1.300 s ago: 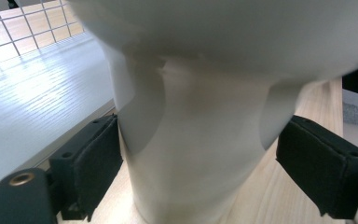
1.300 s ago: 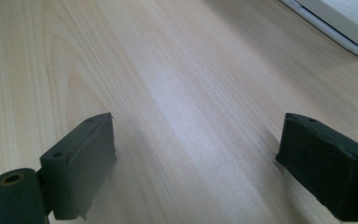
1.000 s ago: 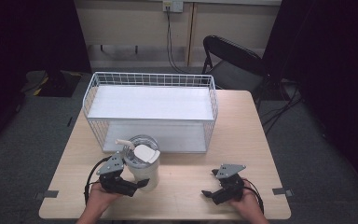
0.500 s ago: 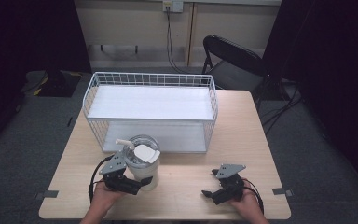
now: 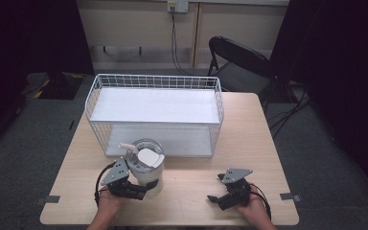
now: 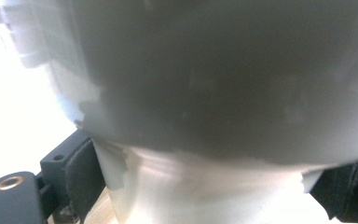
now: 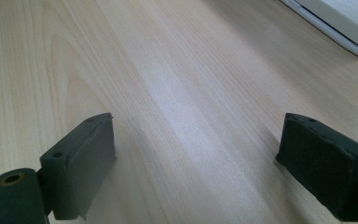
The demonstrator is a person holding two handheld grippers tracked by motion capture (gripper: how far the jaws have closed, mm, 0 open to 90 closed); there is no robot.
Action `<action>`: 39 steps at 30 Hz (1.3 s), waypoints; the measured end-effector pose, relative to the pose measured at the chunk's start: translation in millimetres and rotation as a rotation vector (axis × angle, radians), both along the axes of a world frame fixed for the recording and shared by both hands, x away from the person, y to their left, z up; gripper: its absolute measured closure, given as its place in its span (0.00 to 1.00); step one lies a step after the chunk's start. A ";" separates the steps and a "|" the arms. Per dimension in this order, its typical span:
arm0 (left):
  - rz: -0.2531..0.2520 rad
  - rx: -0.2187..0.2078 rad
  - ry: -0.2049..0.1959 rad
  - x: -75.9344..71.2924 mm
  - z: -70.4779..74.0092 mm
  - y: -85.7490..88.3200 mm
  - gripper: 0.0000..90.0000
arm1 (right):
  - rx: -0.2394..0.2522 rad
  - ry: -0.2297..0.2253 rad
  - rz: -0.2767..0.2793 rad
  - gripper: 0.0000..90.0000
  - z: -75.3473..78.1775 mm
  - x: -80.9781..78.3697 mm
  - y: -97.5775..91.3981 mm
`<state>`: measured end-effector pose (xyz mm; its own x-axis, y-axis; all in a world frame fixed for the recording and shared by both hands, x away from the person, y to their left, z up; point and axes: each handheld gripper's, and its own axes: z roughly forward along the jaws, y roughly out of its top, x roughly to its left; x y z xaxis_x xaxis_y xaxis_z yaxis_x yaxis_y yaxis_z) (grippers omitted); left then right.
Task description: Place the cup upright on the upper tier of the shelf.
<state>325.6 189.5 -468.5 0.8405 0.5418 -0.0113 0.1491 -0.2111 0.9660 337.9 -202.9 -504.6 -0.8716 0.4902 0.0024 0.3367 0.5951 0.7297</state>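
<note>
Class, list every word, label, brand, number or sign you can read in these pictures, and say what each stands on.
None: no readable text anywhere.
Cup, held between the jaws of the left hand-held gripper: plain pale side and lid, no print; blurred in the left gripper view.
Wire basket: no label.
Table: bare wood grain, no marks.
Right hand-held gripper: no markings legible.
Wall socket: too small to read.
</note>
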 end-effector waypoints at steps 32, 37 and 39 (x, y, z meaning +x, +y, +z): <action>0.053 -0.019 0.030 6.6 37.2 5.5 0.12 | 0.000 0.000 0.001 0.11 0.0 0.1 -0.1; 0.051 -0.028 0.032 9.2 45.8 3.0 0.12 | 0.000 0.000 0.000 0.11 0.0 0.0 0.0; 0.051 -0.025 0.028 11.0 50.9 2.6 0.12 | 0.000 0.000 0.000 0.11 0.0 0.0 -0.1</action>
